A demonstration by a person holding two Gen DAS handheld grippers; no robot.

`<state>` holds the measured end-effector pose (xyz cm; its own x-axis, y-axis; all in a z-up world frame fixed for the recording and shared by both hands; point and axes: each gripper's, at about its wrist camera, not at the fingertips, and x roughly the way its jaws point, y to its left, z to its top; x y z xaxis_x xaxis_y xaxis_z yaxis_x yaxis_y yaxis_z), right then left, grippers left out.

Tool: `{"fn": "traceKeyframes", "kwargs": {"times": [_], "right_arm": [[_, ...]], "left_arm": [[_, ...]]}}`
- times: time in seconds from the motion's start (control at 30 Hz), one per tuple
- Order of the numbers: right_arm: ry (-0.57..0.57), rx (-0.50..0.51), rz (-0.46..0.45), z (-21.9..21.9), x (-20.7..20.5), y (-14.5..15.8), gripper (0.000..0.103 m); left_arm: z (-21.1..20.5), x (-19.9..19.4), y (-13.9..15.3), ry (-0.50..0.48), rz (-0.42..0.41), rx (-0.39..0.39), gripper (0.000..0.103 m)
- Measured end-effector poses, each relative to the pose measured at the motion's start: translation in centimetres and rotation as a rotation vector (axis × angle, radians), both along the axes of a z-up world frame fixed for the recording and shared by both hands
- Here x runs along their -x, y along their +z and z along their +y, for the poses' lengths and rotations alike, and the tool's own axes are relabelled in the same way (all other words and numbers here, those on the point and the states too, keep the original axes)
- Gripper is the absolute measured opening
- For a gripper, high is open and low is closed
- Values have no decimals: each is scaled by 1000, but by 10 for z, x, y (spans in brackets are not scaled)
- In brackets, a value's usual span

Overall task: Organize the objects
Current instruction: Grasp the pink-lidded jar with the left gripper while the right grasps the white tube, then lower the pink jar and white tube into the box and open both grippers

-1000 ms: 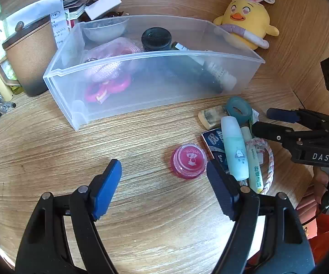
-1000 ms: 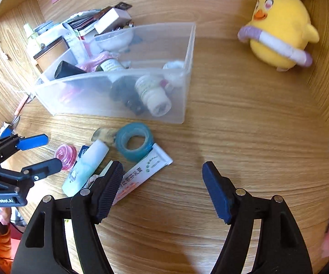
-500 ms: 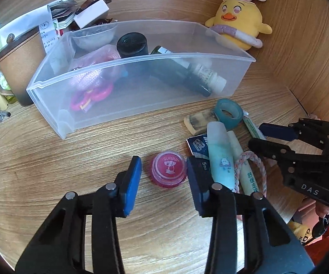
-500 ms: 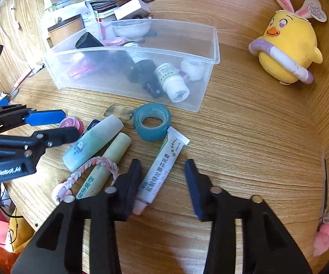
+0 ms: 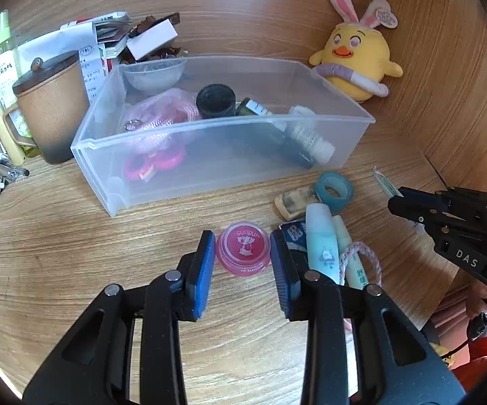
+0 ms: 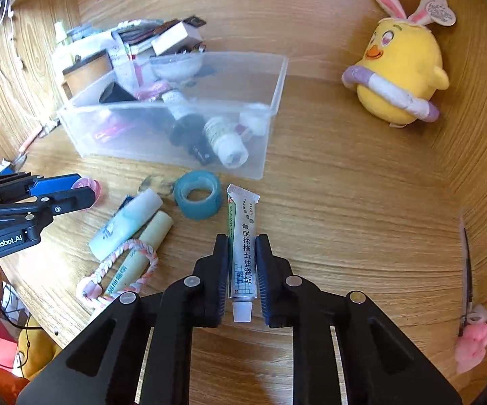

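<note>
Right gripper [image 6: 241,270] clamped on ointment tube [image 6: 242,253], long axis along fingers, crimped end toward clear bin [image 6: 270,114]. Left gripper [image 5: 242,263] has just closed, pads flanking pink jar [image 5: 243,248] near desk front edge.

Wooden desk [image 5: 74,253], clear bin [image 5: 230,155], tape roll [image 6: 198,199]

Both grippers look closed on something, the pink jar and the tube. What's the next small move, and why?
Probably lift both straight up, then carry them toward the clear bin. The left gripper, its jaws just closing, pinches the pink jar; the right gripper, jaws also just closed, clamps the tube. Both things are still low over the desk, and the bin has room.
</note>
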<state>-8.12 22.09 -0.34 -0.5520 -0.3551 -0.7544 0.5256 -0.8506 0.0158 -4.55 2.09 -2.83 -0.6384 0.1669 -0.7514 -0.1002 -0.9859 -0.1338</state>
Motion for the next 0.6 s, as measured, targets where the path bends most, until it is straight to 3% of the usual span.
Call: {"fn": "traceKeyframes", "kwargs": {"times": [0.37,0.6], "right_arm": [[2,108,128,-4,10,50,15],[12,152,187,-18,28,74,15]], "left_arm": [[-9,7,50,50,144,-23,33],[-22,20,68,93,190,-17,33]]}}
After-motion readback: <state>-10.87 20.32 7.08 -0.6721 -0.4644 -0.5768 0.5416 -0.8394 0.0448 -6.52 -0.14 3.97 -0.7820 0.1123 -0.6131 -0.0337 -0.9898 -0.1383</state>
